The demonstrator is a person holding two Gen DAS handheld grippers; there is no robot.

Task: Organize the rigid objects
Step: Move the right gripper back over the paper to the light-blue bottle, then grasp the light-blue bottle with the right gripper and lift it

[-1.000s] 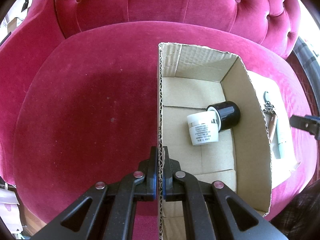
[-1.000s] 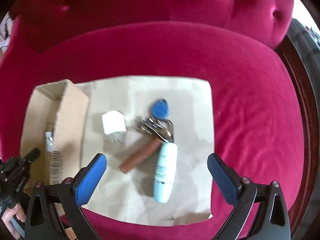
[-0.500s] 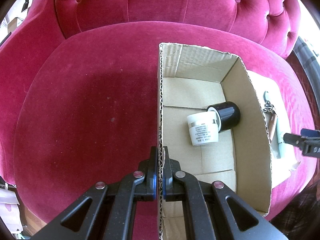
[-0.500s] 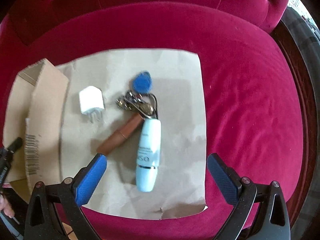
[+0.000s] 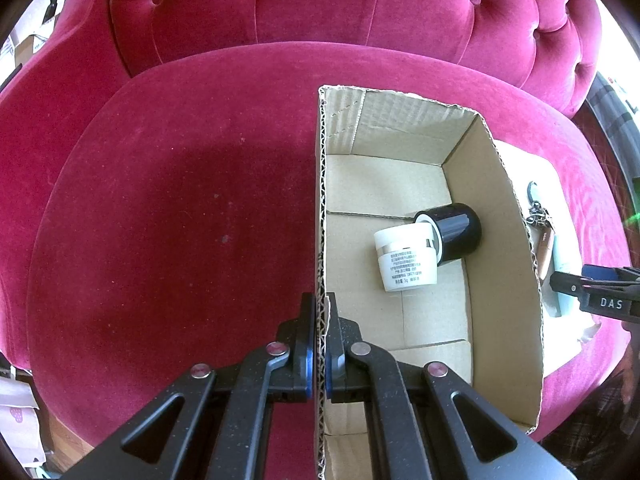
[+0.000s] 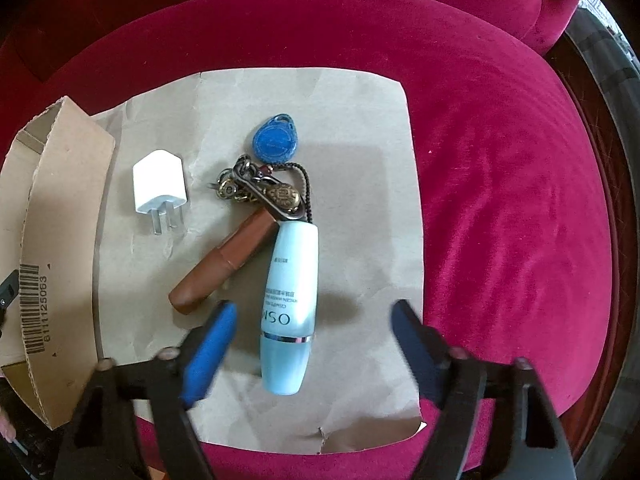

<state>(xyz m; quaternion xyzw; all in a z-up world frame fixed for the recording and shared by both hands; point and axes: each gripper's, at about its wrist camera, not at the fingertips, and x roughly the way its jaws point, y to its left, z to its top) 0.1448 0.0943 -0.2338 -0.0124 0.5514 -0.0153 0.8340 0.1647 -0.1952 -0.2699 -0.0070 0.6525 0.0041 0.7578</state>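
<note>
Corrugated cardboard box (image 5: 504,216) — glossy rounded bottle (image 6: 290,300)

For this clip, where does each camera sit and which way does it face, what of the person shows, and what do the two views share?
Left wrist: on the left tongs, looking steeply down along them at the box with two jars inside; the tongs are shut on the box wall.
Right wrist: on the right tongs, looking straight down at the paper with bottle, keys and charger; jaws closing around the bottle, not yet touching. A fingertip shows at the left edge.
Shared: box, bottle, sofa.
</note>
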